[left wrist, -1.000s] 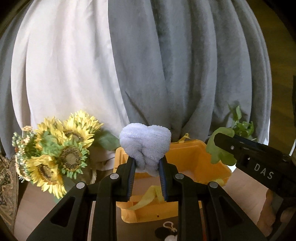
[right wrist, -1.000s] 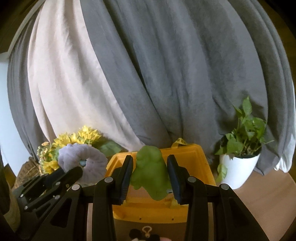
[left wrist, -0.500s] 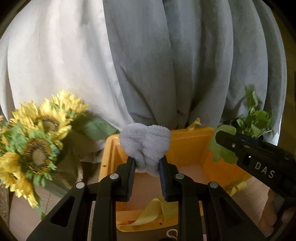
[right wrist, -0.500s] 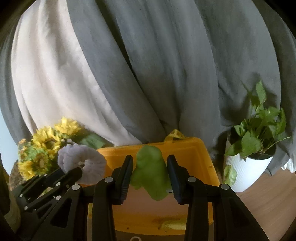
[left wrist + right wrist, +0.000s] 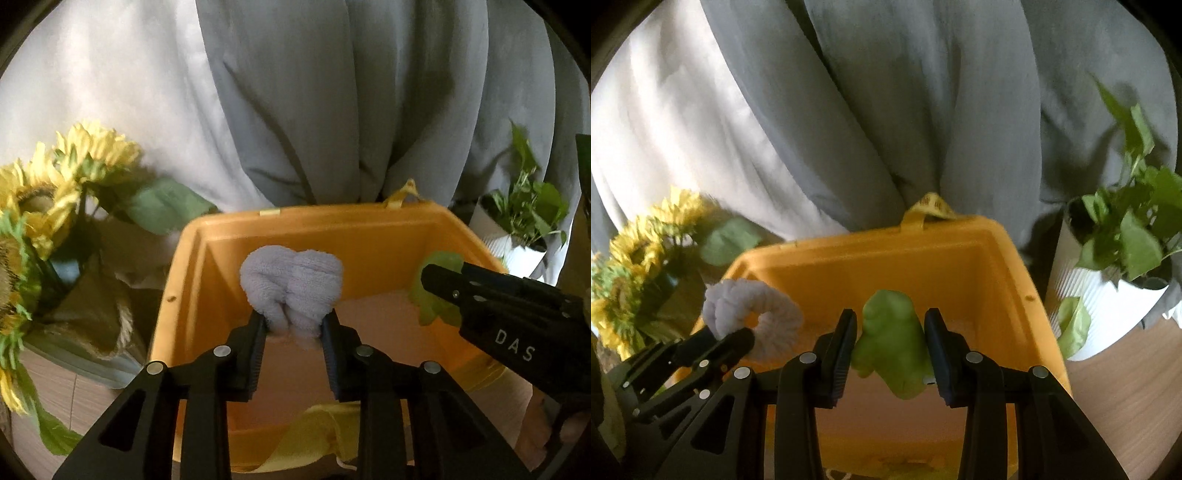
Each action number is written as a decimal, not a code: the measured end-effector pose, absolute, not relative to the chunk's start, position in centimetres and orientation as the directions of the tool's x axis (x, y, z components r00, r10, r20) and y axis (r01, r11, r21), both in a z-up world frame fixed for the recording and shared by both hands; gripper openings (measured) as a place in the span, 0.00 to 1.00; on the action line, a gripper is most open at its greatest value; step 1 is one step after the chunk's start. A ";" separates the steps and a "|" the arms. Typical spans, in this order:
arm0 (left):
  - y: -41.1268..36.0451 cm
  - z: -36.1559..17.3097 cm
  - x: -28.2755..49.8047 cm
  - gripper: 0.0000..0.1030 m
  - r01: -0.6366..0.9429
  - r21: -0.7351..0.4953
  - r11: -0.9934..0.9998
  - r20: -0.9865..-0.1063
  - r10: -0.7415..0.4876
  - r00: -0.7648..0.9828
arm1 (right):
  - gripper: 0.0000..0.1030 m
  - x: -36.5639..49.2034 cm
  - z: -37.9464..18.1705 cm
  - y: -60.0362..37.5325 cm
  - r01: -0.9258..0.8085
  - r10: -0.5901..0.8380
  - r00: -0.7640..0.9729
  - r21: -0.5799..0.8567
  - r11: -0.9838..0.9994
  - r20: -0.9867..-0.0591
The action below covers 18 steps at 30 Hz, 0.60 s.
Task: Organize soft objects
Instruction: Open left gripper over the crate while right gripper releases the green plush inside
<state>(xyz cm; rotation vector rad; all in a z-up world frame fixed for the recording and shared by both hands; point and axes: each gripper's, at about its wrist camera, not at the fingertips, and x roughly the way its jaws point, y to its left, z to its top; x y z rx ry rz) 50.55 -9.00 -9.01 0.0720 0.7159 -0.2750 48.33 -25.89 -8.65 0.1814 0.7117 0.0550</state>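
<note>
My left gripper (image 5: 294,326) is shut on a fluffy lavender ring-shaped soft toy (image 5: 291,286) and holds it over the open orange bin (image 5: 314,229). It also shows in the right wrist view (image 5: 753,321). My right gripper (image 5: 890,332) is shut on a green soft toy (image 5: 892,349), also held over the bin (image 5: 923,251). In the left wrist view the right gripper (image 5: 424,280) enters from the right with the green toy (image 5: 430,291) partly hidden behind it.
Sunflowers in a burlap wrap (image 5: 48,206) stand left of the bin. A potted green plant in a white pot (image 5: 1123,280) stands to its right. Grey and white curtains (image 5: 332,92) hang behind. A yellow cloth strap (image 5: 325,424) lies at the bin's near edge.
Both grippers have moved forward and tilted down over the bin, each keeping hold of its toy. The bin now fills more of both views.
</note>
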 end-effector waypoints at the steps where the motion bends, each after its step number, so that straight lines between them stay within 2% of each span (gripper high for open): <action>1: -9.0 -9.1 50.6 0.31 0.275 -0.027 0.961 -0.659 -0.224 0.718 | 0.38 48.5 -8.9 -25.9 0.013 0.113 0.750 0.184 0.983 -0.652; 7: -9.2 -9.2 50.6 0.46 0.282 -0.021 0.959 -0.662 -0.225 0.715 | 0.39 49.0 -9.8 -26.1 0.028 0.114 0.715 0.191 0.981 -0.690; 18: -8.3 -7.9 49.4 0.68 0.248 -0.033 0.968 -0.640 -0.211 0.739 | 0.46 47.8 -8.0 -26.4 0.047 0.067 0.746 0.152 0.987 -0.662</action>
